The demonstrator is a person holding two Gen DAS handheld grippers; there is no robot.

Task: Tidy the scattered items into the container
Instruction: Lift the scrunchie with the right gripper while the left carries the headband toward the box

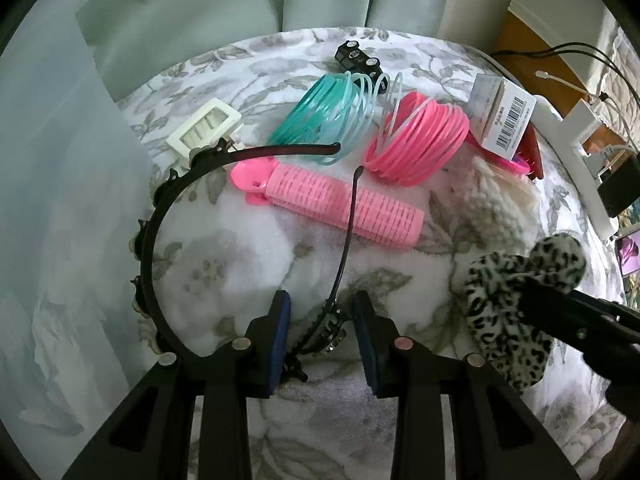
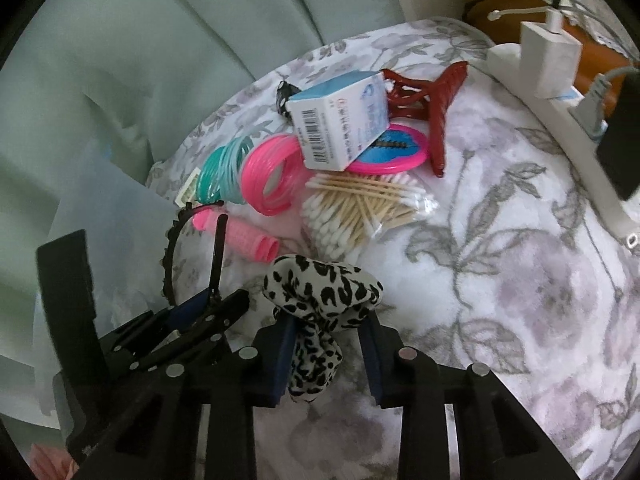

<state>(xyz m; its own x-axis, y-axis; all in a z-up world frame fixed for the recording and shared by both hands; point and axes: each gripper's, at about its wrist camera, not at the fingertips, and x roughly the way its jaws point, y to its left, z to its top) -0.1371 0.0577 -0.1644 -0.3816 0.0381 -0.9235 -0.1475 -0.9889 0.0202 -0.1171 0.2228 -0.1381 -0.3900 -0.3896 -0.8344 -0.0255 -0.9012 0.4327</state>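
Observation:
My left gripper (image 1: pixel 322 301) is shut on a black studded headband (image 1: pixel 149 240), which loops out to the left over the floral blanket (image 1: pixel 240 264). In the right wrist view that gripper (image 2: pixel 214 305) holds the band upright. My right gripper (image 2: pixel 328 322) is shut on a leopard-print scrunchie (image 2: pixel 320 292), which bulges above the pads and hangs below them. In the left wrist view the scrunchie (image 1: pixel 496 320) dangles at the right. A translucent container (image 1: pixel 52 168) stands at the left edge. Scattered items lie beyond: a pink hair roller (image 1: pixel 332 204), teal rings (image 1: pixel 320 116), pink rings (image 1: pixel 420 140).
A white clip (image 1: pixel 204 128), a black clip (image 1: pixel 356 58), a small box (image 2: pixel 340 124), a bag of cotton swabs (image 2: pixel 360 208), a red claw clip (image 2: pixel 432 104) and a pink compact (image 2: pixel 396 160) lie on the blanket. A power strip (image 2: pixel 560 120) with plugs runs along the right edge.

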